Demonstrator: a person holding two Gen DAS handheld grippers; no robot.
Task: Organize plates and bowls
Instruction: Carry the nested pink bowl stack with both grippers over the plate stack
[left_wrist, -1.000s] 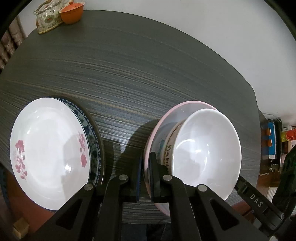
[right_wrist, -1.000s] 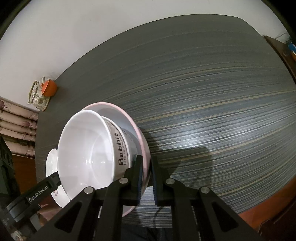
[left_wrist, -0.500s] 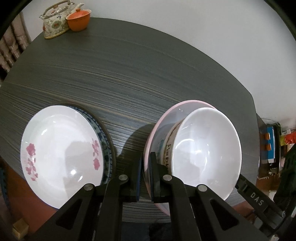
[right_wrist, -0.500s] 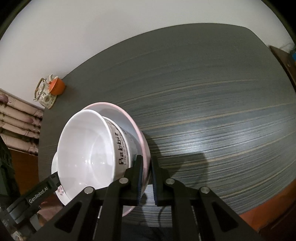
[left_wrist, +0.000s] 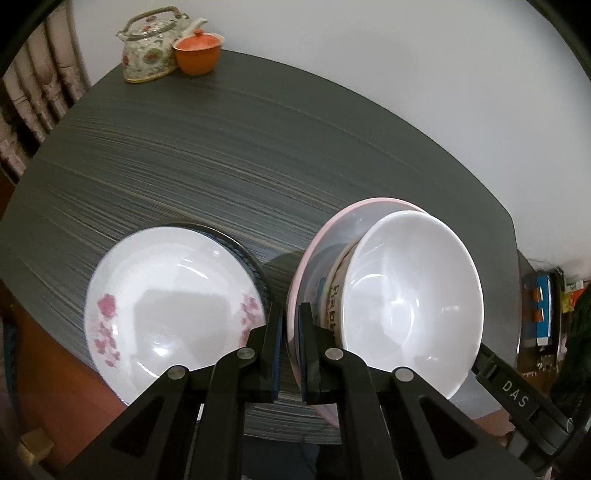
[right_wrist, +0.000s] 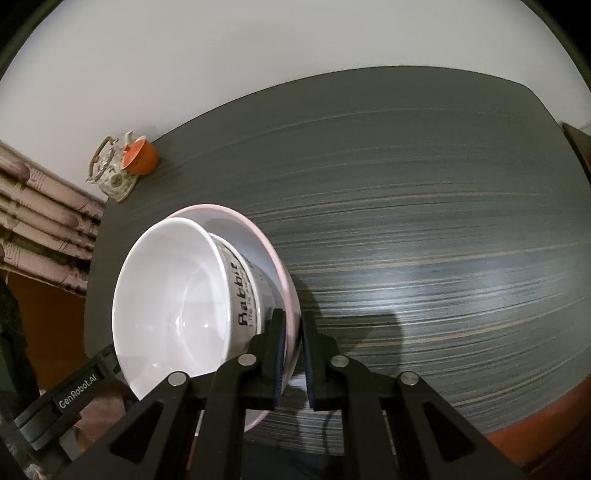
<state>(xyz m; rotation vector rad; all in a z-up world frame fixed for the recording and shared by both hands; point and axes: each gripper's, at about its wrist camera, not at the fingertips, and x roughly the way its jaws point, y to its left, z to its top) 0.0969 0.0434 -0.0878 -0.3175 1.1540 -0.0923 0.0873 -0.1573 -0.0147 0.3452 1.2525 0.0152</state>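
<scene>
A pink bowl (left_wrist: 322, 240) carries a white bowl (left_wrist: 410, 306) lettered "Rabbit", and both hang tilted above the dark table (left_wrist: 258, 147). My left gripper (left_wrist: 291, 347) is shut on the pink bowl's near-left rim. From the other side, my right gripper (right_wrist: 293, 354) is shut on the same pink bowl (right_wrist: 258, 229), with the white bowl (right_wrist: 173, 306) to its left. On the table left of the bowls lies a white plate with pink flowers (left_wrist: 173, 295), stacked on a dark patterned plate (left_wrist: 255, 266).
A flowered teapot (left_wrist: 147, 51) and an orange lidded cup (left_wrist: 197, 55) stand at the table's far left corner. A white wall runs behind the table. The table's near edge lies just below the grippers. Shelves with clutter (left_wrist: 543, 306) are at the right.
Both grippers have risen with the pink bowl and the white bowl inside it. The table looks farther away. The plate stack has shifted toward the middle of the left wrist view.
</scene>
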